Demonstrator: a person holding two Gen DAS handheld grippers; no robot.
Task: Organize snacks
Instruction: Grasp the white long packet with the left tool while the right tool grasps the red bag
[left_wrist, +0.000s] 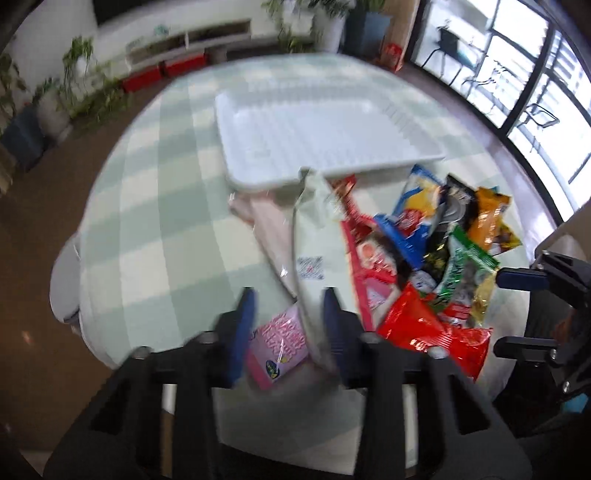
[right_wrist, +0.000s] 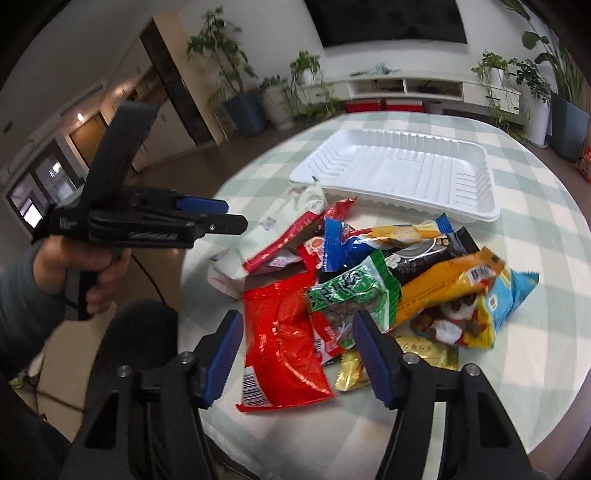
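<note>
A pile of snack packets lies on the round table with a green checked cloth (left_wrist: 147, 206). A white plastic tray (left_wrist: 317, 125) sits beyond the pile, also in the right wrist view (right_wrist: 399, 173). My left gripper (left_wrist: 290, 306) is open above the table, over a pale white packet (left_wrist: 314, 236) and a pink packet (left_wrist: 280, 343); it also shows in the right wrist view (right_wrist: 221, 214). My right gripper (right_wrist: 297, 336) is open and empty, hovering over a red packet (right_wrist: 284, 339) and a green packet (right_wrist: 351, 291).
An orange packet (right_wrist: 443, 291), a blue packet (right_wrist: 343, 243) and gold packets (right_wrist: 421, 350) lie in the pile. The table edge (right_wrist: 192, 325) is close on the left. Potted plants and a low shelf (right_wrist: 406, 86) stand behind.
</note>
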